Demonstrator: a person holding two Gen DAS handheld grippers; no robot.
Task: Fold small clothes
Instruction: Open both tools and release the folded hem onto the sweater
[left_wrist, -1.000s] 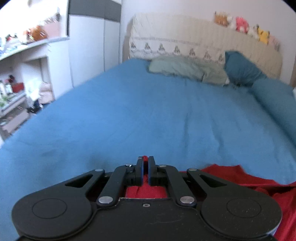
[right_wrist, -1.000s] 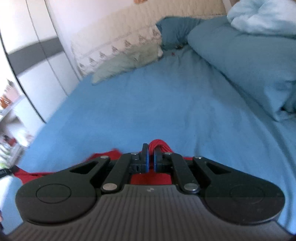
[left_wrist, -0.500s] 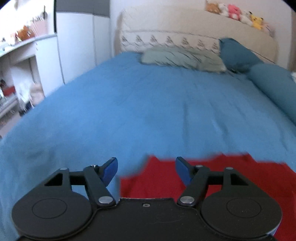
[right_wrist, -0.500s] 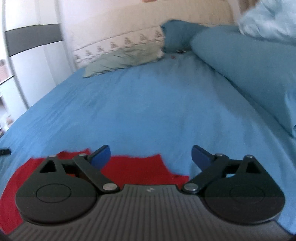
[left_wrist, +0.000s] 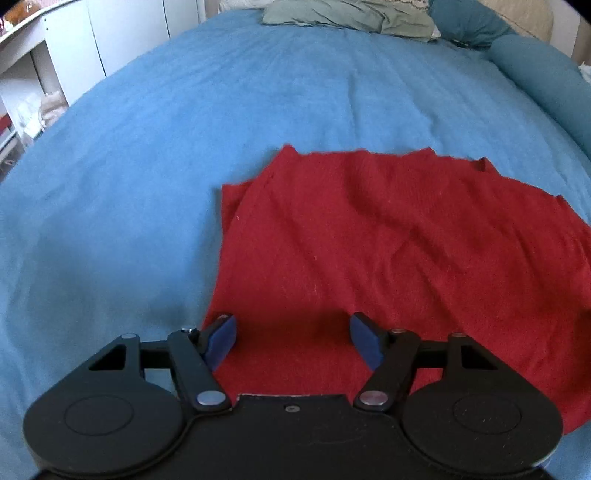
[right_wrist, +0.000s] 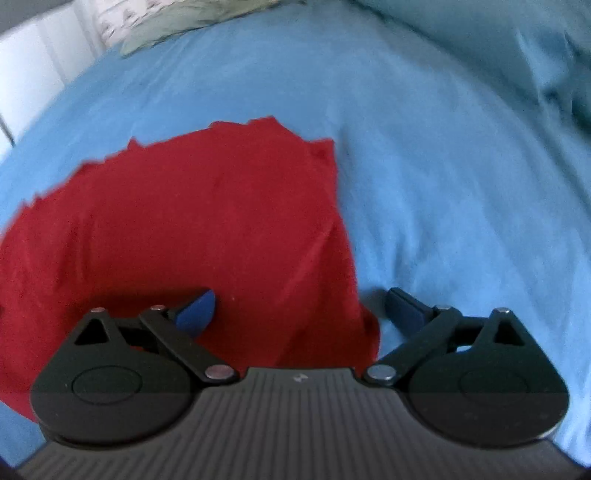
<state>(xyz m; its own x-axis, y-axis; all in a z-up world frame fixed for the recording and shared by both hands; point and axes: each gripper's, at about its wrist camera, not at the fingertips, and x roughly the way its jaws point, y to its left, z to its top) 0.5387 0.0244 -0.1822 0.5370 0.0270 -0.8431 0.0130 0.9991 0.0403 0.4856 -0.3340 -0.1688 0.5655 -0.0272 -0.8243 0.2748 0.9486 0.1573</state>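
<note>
My two grippers hang open over a red knitted cloth on a blue bed.

Close to me, my left gripper (left_wrist: 291, 334) has its fingers spread, with only red cloth (left_wrist: 388, 240) under them, nothing pinched. My right gripper (right_wrist: 299, 304) is spread wide across the cloth's right edge: one finger over red, one over the blue bedsheet (right_wrist: 443, 166). The cloth lies wrinkled, its left edge doubled. If I pinch now, I may catch the sheet too, or fold the wrinkles in. Far off lie green pillows (left_wrist: 347, 16).
</note>
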